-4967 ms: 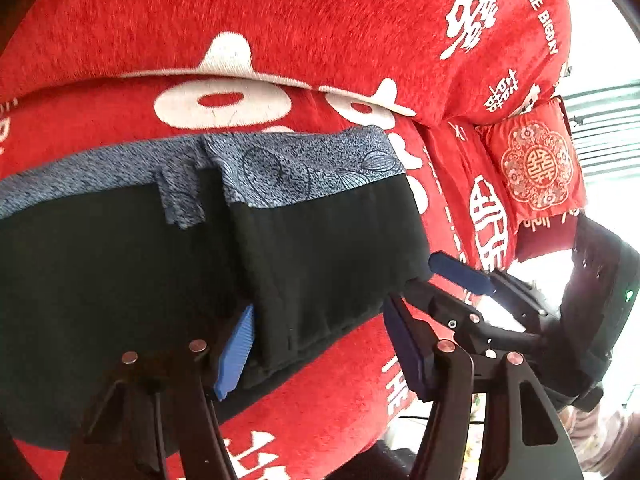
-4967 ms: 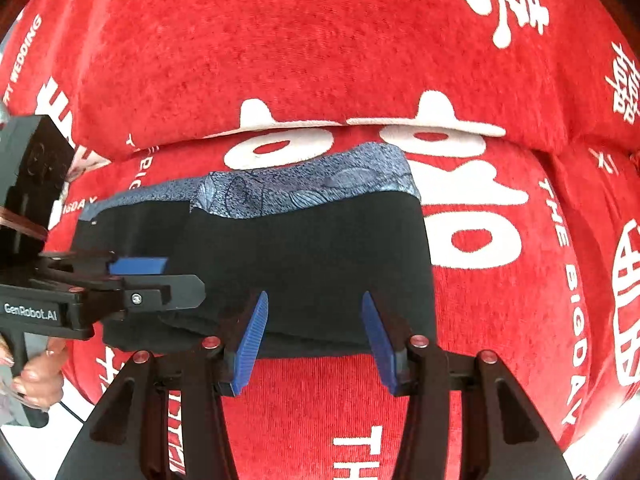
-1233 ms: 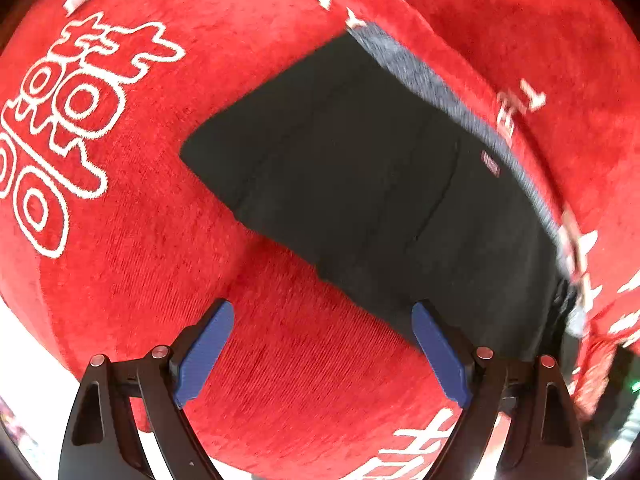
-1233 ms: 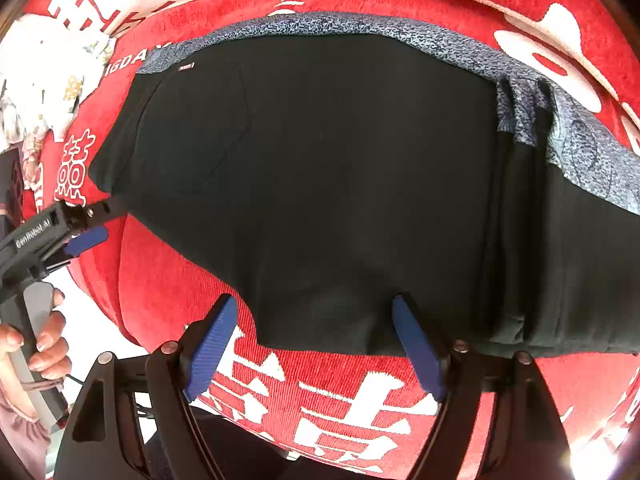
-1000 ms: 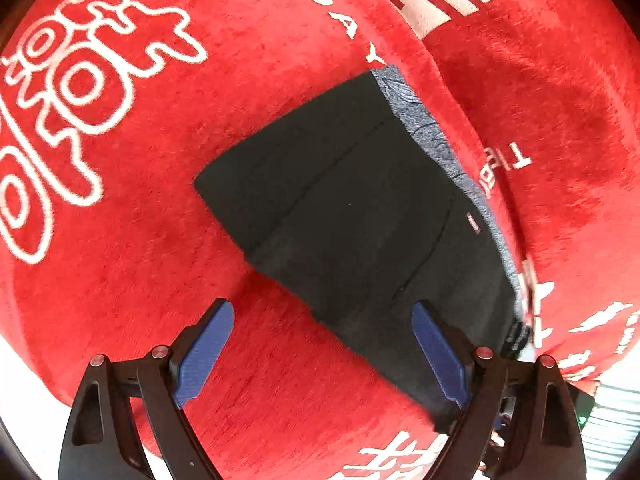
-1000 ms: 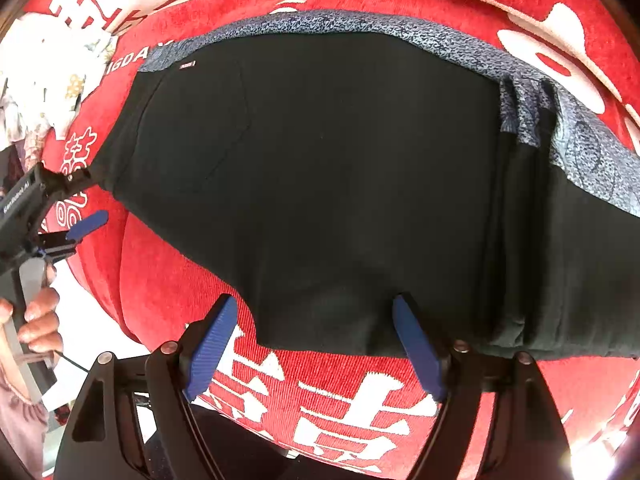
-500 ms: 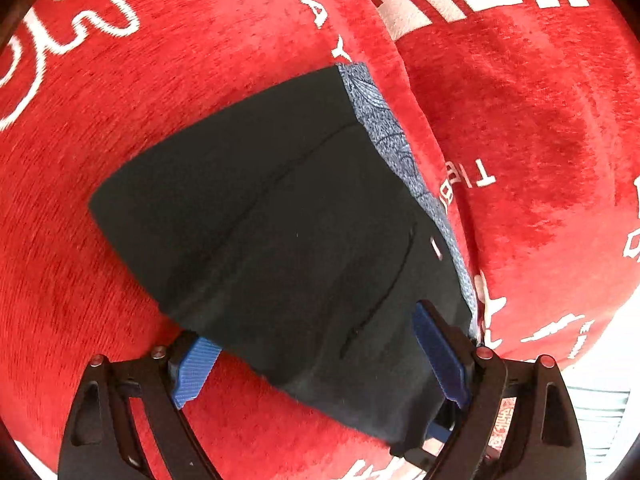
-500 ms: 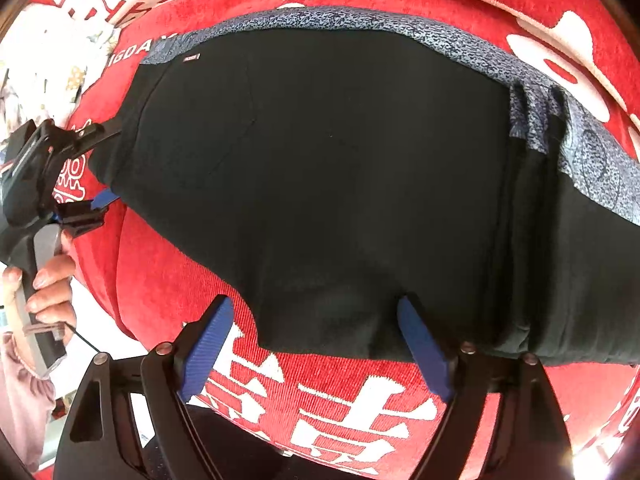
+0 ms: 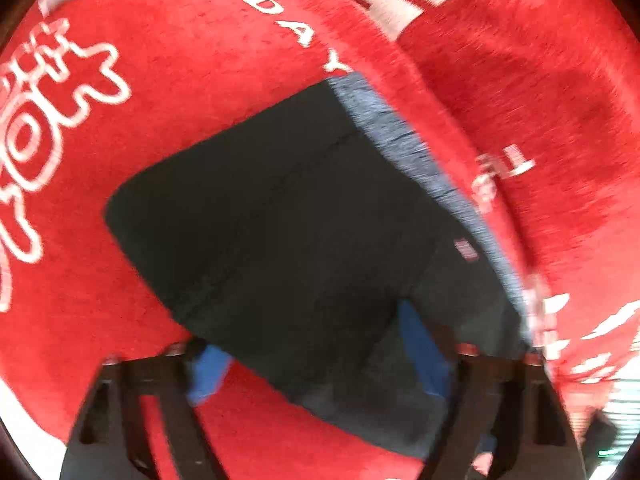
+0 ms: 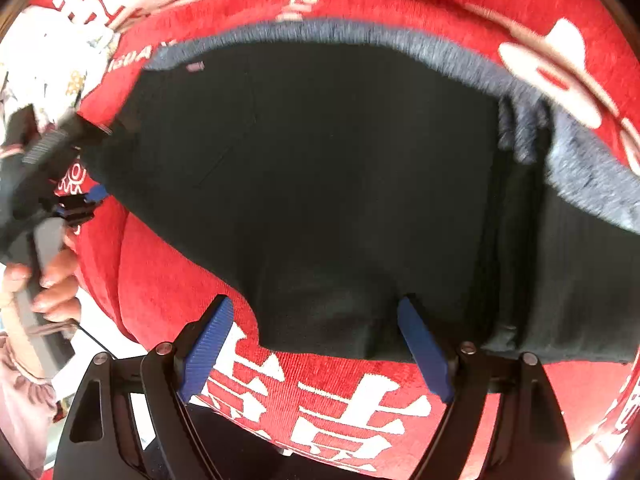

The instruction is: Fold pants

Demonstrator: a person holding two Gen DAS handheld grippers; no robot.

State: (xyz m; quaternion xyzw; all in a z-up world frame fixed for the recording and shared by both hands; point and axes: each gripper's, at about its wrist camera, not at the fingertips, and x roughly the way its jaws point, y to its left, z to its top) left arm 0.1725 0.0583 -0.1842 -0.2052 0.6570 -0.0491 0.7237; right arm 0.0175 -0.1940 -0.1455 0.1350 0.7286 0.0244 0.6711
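Black pants (image 9: 280, 220) with a grey-blue patterned waistband (image 9: 404, 144) lie flat on a red sofa seat. My left gripper (image 9: 312, 344) stands over their near corner and its jaws are closing. The cloth edge lies between the blue pads, one pad tucked under it and the other on top. The right wrist view shows the same pants (image 10: 340, 160) spread wide, with the left gripper (image 10: 94, 160) at their far left corner. My right gripper (image 10: 316, 312) is open, and the bottom hem lies between its blue fingers (image 10: 208, 344) without being pinched. Folded layers bunch at the right.
A red sofa cover (image 9: 200, 60) with white lettering carries the pants, and its back cushion (image 9: 540, 80) rises behind them. A person's hand (image 10: 52, 280) holds the left gripper's handle. A pale patterned cloth (image 10: 52, 52) lies at the far left. The seat's front edge drops off below the grippers.
My left gripper slid onto the pants' corner and its jaws narrowed around the cloth edge. The right gripper has stayed at the hem, still wide.
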